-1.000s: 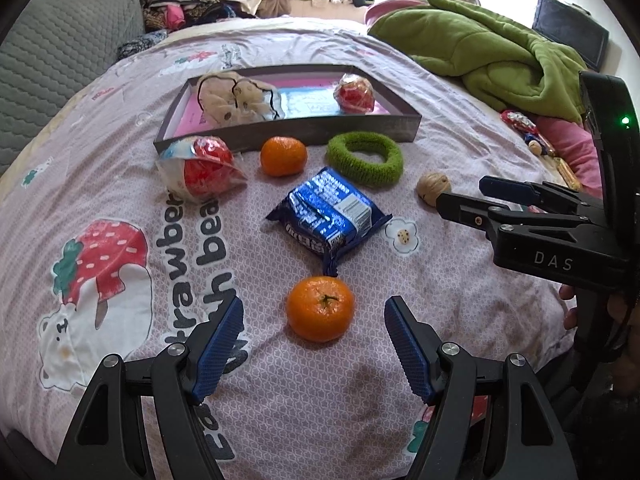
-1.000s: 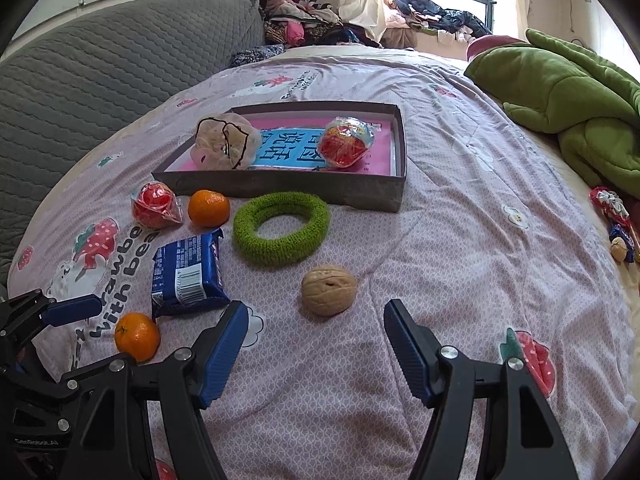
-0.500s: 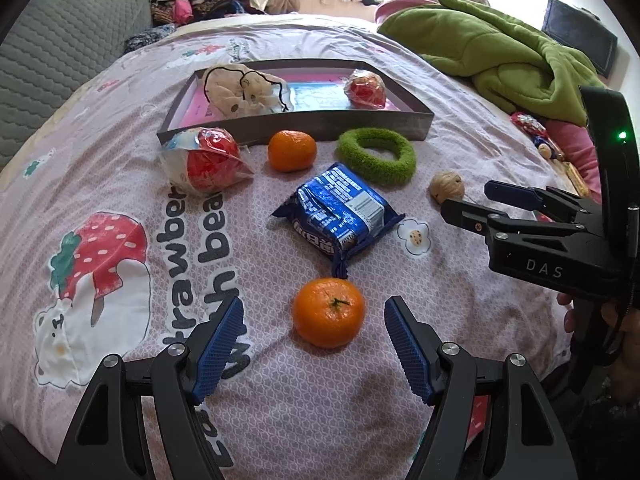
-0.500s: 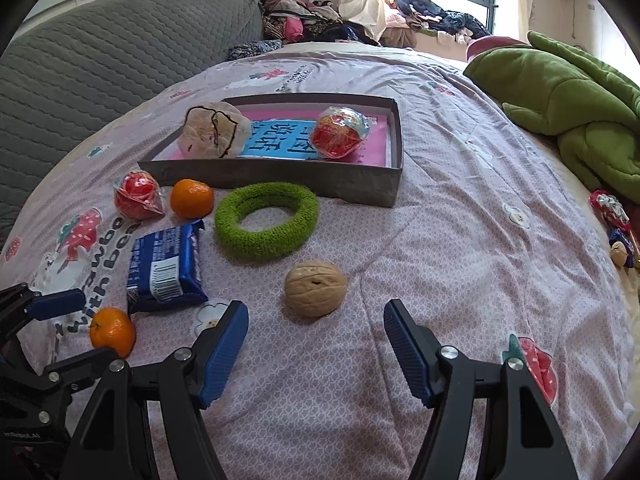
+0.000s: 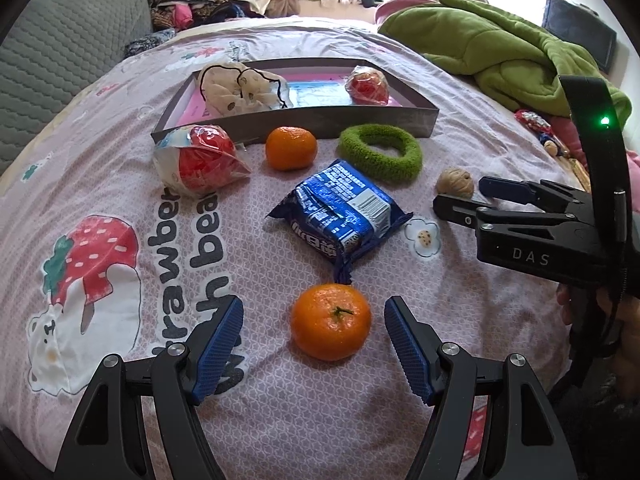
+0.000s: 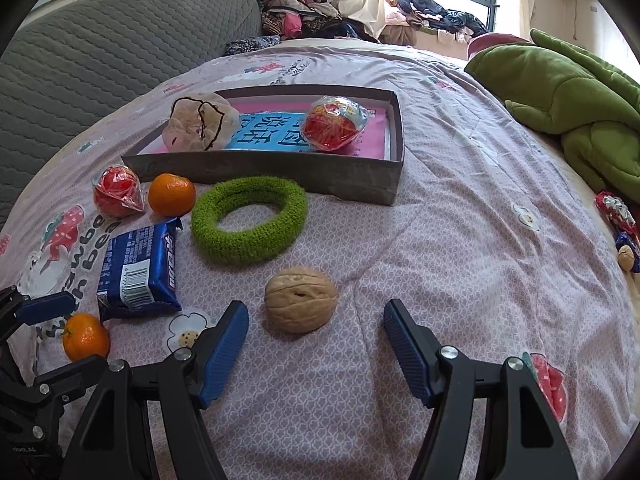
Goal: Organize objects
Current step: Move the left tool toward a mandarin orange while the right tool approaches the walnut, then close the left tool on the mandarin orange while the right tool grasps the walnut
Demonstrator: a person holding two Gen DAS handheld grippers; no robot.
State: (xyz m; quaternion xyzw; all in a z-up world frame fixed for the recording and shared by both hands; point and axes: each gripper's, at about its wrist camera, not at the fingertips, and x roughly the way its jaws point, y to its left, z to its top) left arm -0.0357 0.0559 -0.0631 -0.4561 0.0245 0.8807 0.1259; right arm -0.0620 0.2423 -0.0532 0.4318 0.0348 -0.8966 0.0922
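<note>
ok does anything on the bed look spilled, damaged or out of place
Nothing spilled or broken. The blue snack packet lies crumpled and skewed, and six items, including the walnut and green ring, sit outside the tray.

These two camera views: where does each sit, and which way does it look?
Left wrist view: on the open left hand-held gripper, looking down across the bed at a tangerine; the right hand-held gripper shows.
Right wrist view: on the open right hand-held gripper, facing a walnut; the left one shows.
Shared: tray, green ring.
</note>
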